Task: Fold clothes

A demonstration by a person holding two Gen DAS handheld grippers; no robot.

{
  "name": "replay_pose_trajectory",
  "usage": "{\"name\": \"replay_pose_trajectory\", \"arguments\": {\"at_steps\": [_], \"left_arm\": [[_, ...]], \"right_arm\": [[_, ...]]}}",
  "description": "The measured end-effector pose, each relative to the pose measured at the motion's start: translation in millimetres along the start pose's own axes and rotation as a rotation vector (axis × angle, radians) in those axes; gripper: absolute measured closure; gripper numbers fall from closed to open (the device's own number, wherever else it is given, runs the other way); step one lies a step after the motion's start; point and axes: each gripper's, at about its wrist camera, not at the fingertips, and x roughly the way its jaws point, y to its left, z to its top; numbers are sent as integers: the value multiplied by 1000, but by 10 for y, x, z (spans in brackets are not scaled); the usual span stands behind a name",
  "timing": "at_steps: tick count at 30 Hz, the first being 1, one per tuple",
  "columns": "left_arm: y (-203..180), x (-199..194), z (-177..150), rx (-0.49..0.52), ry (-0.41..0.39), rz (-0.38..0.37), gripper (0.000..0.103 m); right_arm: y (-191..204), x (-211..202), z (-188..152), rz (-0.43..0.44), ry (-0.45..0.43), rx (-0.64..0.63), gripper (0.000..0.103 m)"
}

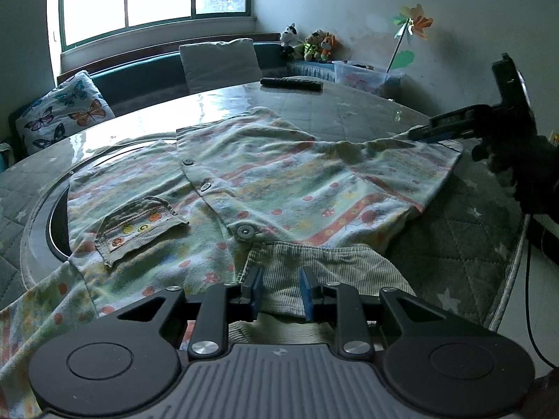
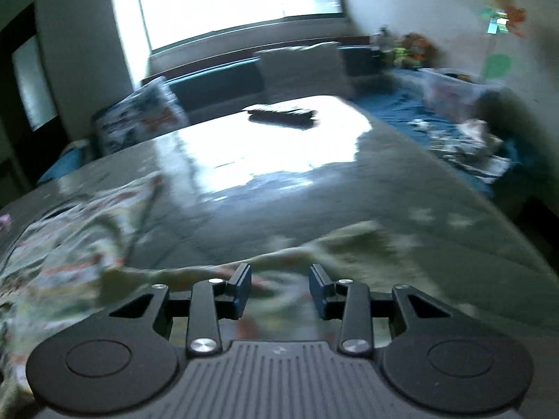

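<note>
Shirt (image 1: 265, 181) fabric is lying spread over the quilted table (image 1: 454, 230), its ribbed collar (image 1: 314, 269) sitting between the blue pads of my left gripper (image 1: 281, 291), which I am holding partly closed; whether they are pinching it I cannot tell. My right gripper (image 2: 280, 291) is standing with jaws apart over a blurred fold of the same shirt, gripping nothing. Farther off, a dark remote (image 1: 291, 84) is lying near the table's far edge.
</note>
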Motion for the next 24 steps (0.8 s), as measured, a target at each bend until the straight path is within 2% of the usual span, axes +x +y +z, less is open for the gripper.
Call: {"name": "replay_pose_trajectory", "arguments": {"at_steps": [4,7,10,15,20,23,24], "left_arm": [[-14,-7,10,1,4,4,74],[-32,-27,44,9,-3,11,67],[-68,-62,96,21,-22,7,65],[-143,-69,205,41,-46,10,58],[-241,40,326,56,-49,10,53],[-317,119,397,73,-46,5,53],[-339,141,417,79,-45,2,52]], "right_arm": [[-262,-106,3,-71,-34,48,64],[-382,-206,-13,-114,-57,53,59],[-456,-268,-32,-167,-65,40,58],[-482,-190,-76,-156,-25,66,58],[-419,-171,-139,-198,-23,64,61],[-418,-173,-135,-191,-27,78,81],[-426,-177,-132,-184,-28,88,93]]}}
